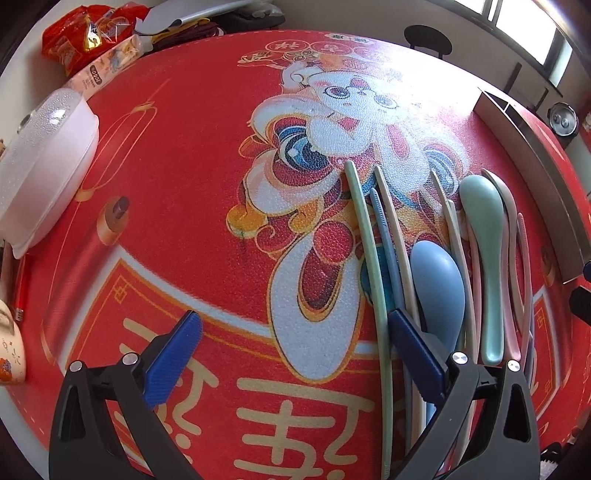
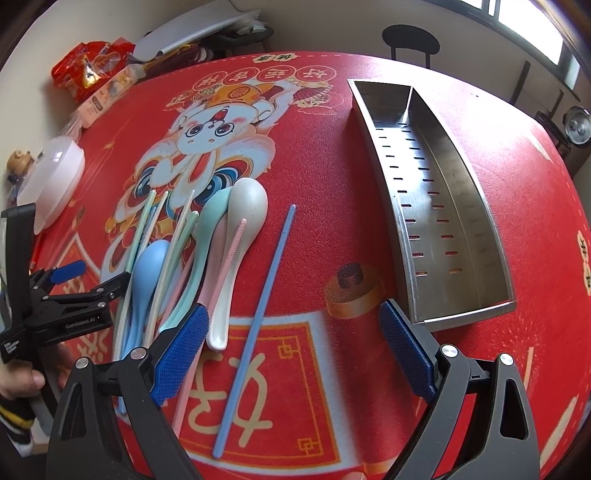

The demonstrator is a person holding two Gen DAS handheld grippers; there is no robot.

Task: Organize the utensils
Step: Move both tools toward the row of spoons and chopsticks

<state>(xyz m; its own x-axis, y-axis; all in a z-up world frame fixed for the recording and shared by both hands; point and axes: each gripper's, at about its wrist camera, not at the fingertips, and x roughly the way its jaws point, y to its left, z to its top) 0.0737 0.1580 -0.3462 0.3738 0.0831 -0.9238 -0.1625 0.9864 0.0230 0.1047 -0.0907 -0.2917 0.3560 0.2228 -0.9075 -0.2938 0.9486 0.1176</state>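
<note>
The right gripper (image 2: 291, 339) hangs over the red printed table mat (image 2: 314, 192) with its blue-padded jaws spread wide and nothing between them; a lone blue chopstick (image 2: 255, 325) lies on the mat in the gap, slanting away from the camera, touching neither pad. Just beside the left pad lies the heap of utensils: a white spoon (image 2: 236, 236) on top, a pink chopstick (image 2: 227, 254) across it, a mint-green spoon (image 2: 207, 236) against it, a blue spoon (image 2: 147, 273) further toward the mat's left edge, and thin pale chopsticks (image 2: 173, 236) threaded through them. Near the mat's right edge stands a steel utensil tray (image 2: 461, 206), slotted in its floor and split by a divider into two long compartments, both bare.

The left gripper (image 1: 291, 354) is likewise released, jaws wide apart over the mat; its right pad rests among the heap, against the blue spoon's bowl and a green chopstick (image 1: 369, 258). At the mat's far left edge sits a white lidded container (image 1: 44, 162), with red snack bags (image 1: 88, 33) beyond it at the far corner.
</note>
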